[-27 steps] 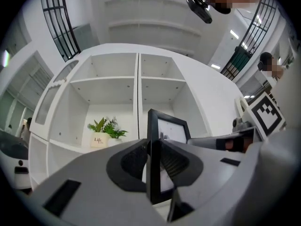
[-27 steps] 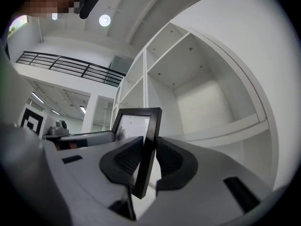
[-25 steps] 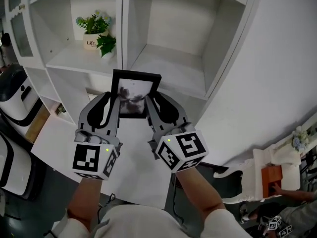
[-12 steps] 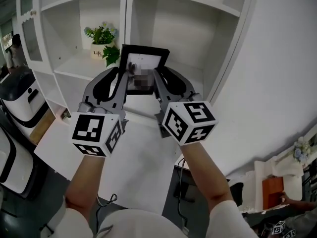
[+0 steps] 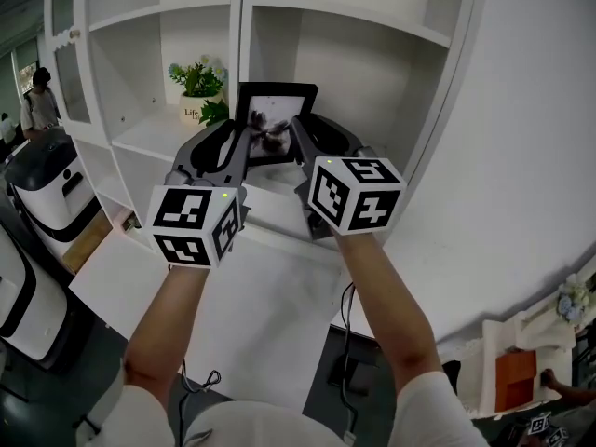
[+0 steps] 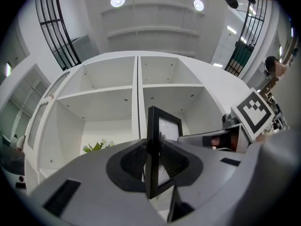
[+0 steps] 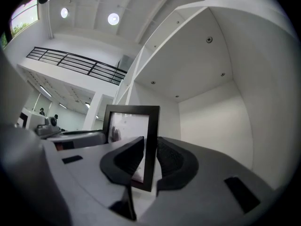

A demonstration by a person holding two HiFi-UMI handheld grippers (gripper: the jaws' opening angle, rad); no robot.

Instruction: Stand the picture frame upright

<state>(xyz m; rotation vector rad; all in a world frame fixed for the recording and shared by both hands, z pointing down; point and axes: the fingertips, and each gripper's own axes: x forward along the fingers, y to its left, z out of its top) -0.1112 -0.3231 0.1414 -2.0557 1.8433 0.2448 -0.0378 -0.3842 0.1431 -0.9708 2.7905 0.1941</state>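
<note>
— So, what are the two claws doing?

— Both are clamped on the picture frame (image 5: 276, 119). The left gripper (image 6: 151, 161) has its jaws pressed onto the frame's left side bar, one pad in front and one behind. The right gripper (image 7: 149, 159) pinches the right side bar the same way.

— And how does the frame sit?

— It is upright between them, glass towards the person, with the black border square on. It is held in front of the white shelf unit (image 5: 391, 82), about at the divider between two compartments. Whether its bottom edge touches the shelf board, I cannot tell.

— What about the arms?

— Both bare forearms reach forward side by side, well out from the body, and the grippers tip a little upward. The left marker cube (image 5: 194, 223) and the right marker cube (image 5: 354, 192) face back at the person, with the right one held slightly higher.

— Anything close by?

— A potted plant (image 5: 198, 87) stands in the left compartment, just beside the frame's left edge. A white tabletop (image 5: 251, 305) lies under the forearms.
</note>
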